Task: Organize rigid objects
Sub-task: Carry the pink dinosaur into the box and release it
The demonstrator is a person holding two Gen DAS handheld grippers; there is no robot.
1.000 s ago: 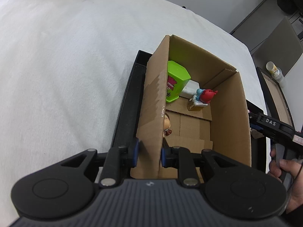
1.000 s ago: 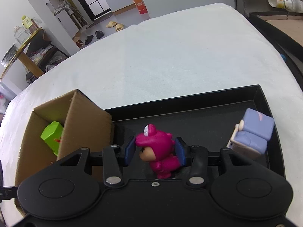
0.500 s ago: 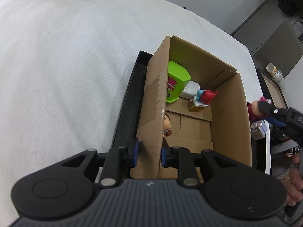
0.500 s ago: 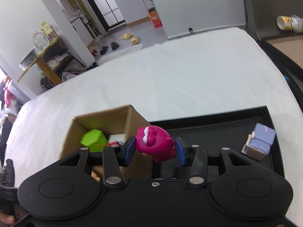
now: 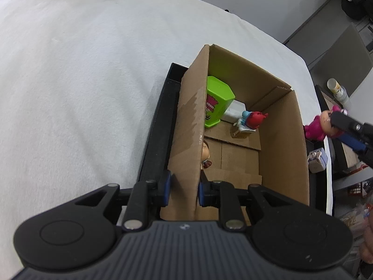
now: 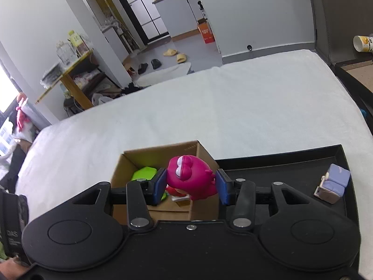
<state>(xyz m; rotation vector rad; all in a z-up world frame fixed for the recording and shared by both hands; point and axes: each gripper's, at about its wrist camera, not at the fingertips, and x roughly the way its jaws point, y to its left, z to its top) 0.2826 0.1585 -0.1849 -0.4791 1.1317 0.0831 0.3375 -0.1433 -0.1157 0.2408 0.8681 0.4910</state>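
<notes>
left gripper (image 5: 183,187): fingers pinch the box (image 5: 277,144) wall, steadying it | right gripper (image 6: 191,186): fingers clamp the pink toy (image 6: 189,177), held in the air above the box's right rim | box opening lies just left of and below the toy | purple toy (image 6: 332,186) waits on the tray (image 6: 279,163)

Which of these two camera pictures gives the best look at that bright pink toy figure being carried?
The right wrist view. There the pink figure sits large and centred, pinched between the right tongs above the cardboard box. In the left wrist view it is small at the right edge, beyond the box wall, partly covered by the tongs.
</notes>
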